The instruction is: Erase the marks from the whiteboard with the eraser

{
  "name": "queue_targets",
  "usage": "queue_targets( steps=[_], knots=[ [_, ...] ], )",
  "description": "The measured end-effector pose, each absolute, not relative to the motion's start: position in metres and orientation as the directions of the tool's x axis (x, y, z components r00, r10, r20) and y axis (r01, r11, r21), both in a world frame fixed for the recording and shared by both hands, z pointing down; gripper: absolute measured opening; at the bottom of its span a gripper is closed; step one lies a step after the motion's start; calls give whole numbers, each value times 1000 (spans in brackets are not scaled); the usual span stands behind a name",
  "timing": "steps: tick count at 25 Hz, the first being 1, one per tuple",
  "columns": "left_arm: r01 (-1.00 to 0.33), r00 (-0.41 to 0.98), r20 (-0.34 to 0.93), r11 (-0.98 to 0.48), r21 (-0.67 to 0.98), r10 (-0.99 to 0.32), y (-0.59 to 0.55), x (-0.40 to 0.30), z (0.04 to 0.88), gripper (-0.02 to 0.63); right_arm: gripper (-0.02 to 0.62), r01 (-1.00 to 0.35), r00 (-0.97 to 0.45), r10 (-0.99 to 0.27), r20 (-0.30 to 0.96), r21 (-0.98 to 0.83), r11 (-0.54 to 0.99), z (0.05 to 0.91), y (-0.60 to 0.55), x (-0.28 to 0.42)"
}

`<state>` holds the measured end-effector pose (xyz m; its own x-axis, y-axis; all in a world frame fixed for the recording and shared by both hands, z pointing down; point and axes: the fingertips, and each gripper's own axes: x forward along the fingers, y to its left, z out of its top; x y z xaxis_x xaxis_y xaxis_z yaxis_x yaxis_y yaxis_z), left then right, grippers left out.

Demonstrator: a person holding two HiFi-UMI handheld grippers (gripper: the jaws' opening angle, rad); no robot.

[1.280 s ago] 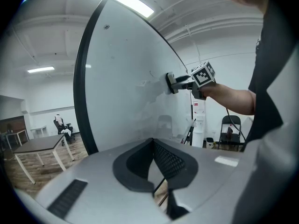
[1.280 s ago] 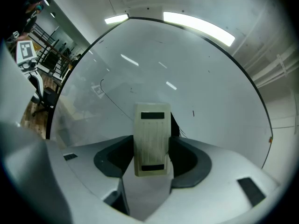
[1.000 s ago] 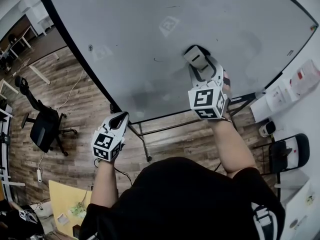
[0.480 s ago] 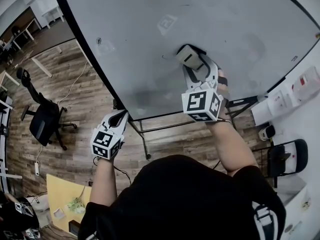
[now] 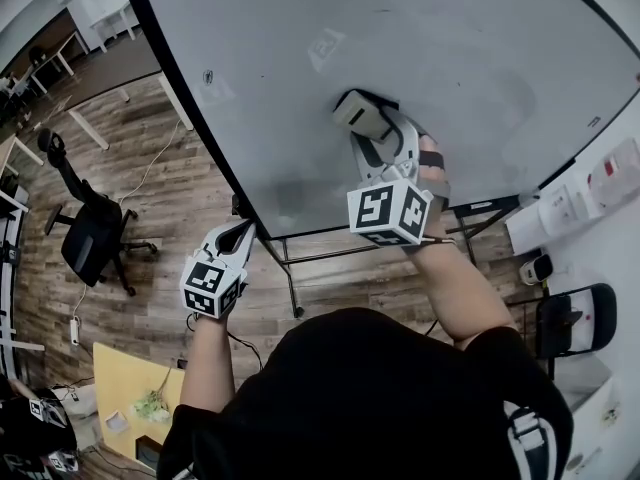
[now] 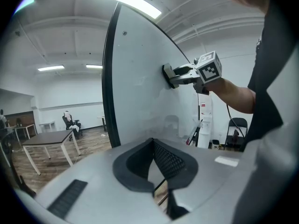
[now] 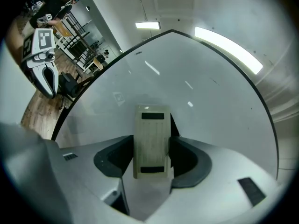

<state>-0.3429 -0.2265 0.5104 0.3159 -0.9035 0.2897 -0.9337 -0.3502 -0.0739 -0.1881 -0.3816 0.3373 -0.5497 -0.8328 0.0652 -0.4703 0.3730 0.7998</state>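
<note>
Peering through the head view, I lose most of the 6 o'clock side behind the person's black top (image 5: 370, 398), and the large white whiteboard with its black frame (image 5: 470, 58) runs off the picture at 12 and 3 o'clock. Marks on it are hard to make out: I see only a faint grey smear (image 5: 300, 193) near the lower edge and a pale square ghost (image 5: 325, 43) toward 11 o'clock. The working face of the beige rectangular eraser (image 5: 360, 115) lies against the board, so it is hidden from me.

The board's black edge slants from 11 o'clock down to the black metal stand legs (image 5: 285, 268). On its 9 o'clock side lies open brown wood-plank floor (image 5: 150, 183), with a black office chair (image 5: 95, 238) well apart. Wide bare board spreads from 12 through 2 o'clock of the eraser.

The right gripper (image 5: 378, 138) has its jaws clamped on the eraser's two long sides. In the right gripper view the eraser stands upright between the dark pads (image 7: 112, 160), poking out toward 12 o'clock. The left gripper (image 5: 238, 234) hangs off the board at 7 o'clock of the eraser, well apart, over the floor. Its own view shows the jaws closed tip to tip with nothing between them
</note>
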Motion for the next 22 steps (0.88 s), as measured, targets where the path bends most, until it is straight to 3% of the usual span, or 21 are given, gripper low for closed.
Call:
queue_targets(
  steps=[22],
  knots=[
    [-957,246,289,-279,-78,-925,-189,-363,509,11,235,-341,-597,-797,87,872,351,343,-347,-252]
  ],
)
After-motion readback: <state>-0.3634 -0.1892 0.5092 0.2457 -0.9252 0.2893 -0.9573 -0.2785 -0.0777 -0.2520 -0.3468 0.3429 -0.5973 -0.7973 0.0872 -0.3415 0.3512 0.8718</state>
